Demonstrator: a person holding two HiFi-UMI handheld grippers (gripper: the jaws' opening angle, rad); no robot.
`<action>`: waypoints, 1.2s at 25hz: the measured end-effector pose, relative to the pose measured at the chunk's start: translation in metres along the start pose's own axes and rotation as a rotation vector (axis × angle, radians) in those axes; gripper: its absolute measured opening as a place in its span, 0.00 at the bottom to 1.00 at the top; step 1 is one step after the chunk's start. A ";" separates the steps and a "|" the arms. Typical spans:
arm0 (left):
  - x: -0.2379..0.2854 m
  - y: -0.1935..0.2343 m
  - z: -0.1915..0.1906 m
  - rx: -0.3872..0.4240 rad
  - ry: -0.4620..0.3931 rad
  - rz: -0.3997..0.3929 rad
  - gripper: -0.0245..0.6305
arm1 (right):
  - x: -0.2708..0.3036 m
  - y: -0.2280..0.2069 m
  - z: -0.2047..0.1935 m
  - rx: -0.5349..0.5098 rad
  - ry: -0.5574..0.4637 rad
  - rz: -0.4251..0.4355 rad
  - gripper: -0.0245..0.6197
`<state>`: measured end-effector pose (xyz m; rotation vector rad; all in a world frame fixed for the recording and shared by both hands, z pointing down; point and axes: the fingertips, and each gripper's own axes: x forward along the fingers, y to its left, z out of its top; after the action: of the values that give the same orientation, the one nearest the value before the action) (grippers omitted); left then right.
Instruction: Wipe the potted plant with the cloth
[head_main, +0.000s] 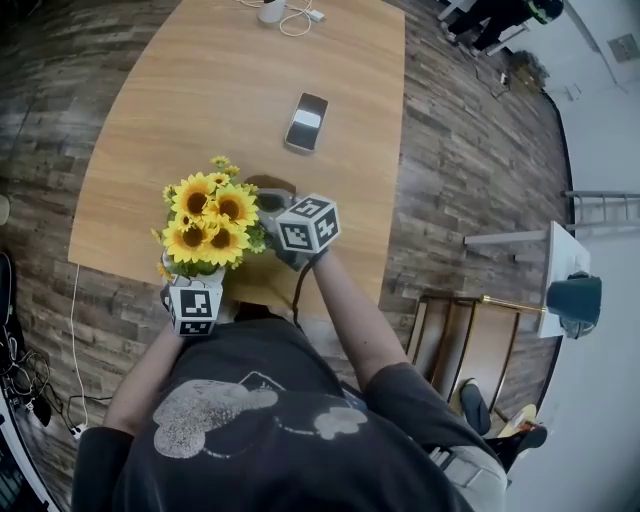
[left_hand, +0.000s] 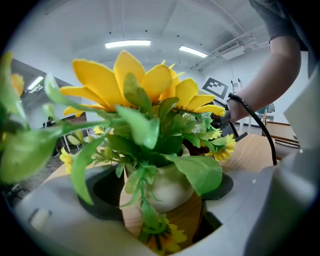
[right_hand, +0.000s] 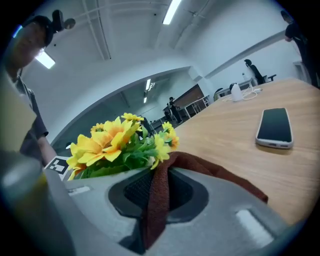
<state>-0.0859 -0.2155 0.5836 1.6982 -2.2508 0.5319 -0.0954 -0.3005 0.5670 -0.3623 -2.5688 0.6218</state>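
Note:
The potted plant (head_main: 208, 222) has yellow sunflowers and green leaves and stands at the near edge of the wooden table (head_main: 200, 80). In the left gripper view its cream pot (left_hand: 172, 192) sits between the jaws of my left gripper (left_hand: 162, 189), and both dark pads lie against its sides. My left gripper (head_main: 195, 285) shows below the flowers in the head view. My right gripper (right_hand: 157, 185) is shut on a brown cloth (right_hand: 210, 167), which hangs out in front of the jaws. It sits just right of the flowers (right_hand: 120, 142), with the cloth close to them. In the head view the right gripper (head_main: 272, 212) is beside the blooms.
A phone (head_main: 306, 121) lies face up in the middle of the table, beyond the plant. A white object with a cable (head_main: 272, 10) rests at the far edge. Right of the table stand a wooden chair (head_main: 465, 345) and a white side table (head_main: 560, 260).

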 end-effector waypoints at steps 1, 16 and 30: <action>0.000 0.000 0.000 0.005 -0.004 -0.010 0.75 | 0.000 0.004 -0.004 -0.005 0.006 -0.003 0.11; -0.001 0.000 -0.003 0.065 0.006 -0.177 0.75 | -0.022 0.056 -0.050 0.042 -0.009 -0.054 0.11; -0.015 0.012 -0.012 0.185 -0.028 -0.455 0.74 | 0.006 0.116 -0.083 0.057 0.043 -0.034 0.11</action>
<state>-0.0937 -0.1942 0.5863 2.2324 -1.7845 0.6188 -0.0427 -0.1689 0.5779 -0.3091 -2.5055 0.6663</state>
